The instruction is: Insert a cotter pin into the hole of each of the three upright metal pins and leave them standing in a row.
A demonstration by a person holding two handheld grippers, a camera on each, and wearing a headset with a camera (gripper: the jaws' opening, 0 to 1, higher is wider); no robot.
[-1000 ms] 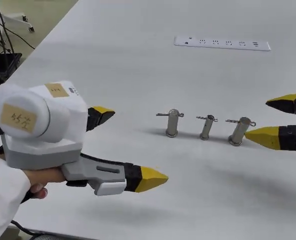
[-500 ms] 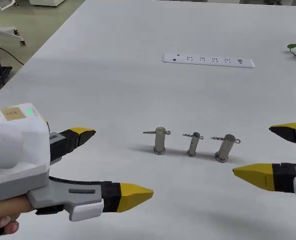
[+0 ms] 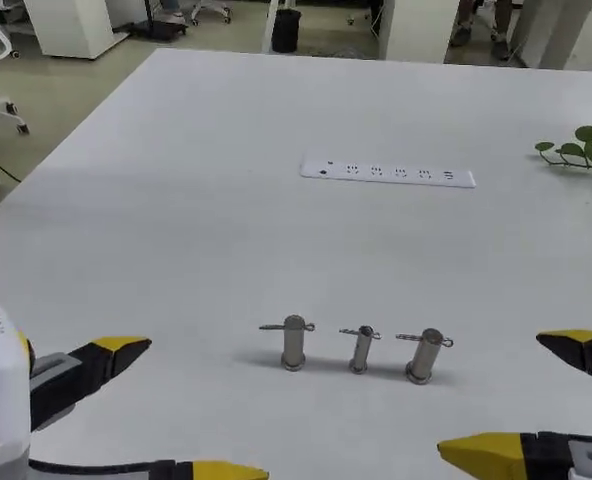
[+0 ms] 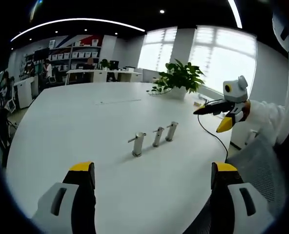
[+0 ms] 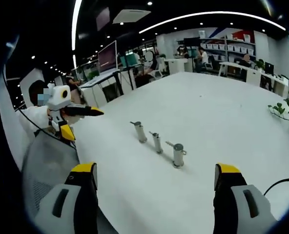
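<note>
Both grippers [image 3: 191, 408] [image 3: 503, 395] — farther from pins [image 3: 361, 352]

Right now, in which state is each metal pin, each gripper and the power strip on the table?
Left metal pin: upright, cotter pin through its hole.
Middle metal pin: upright, cotter pin through its hole.
Right metal pin: standing, cotter pin through its hole.
Left gripper: open, holding nothing.
Right gripper: open, holding nothing.
Power strip: lying flat, nothing plugged in.
</note>
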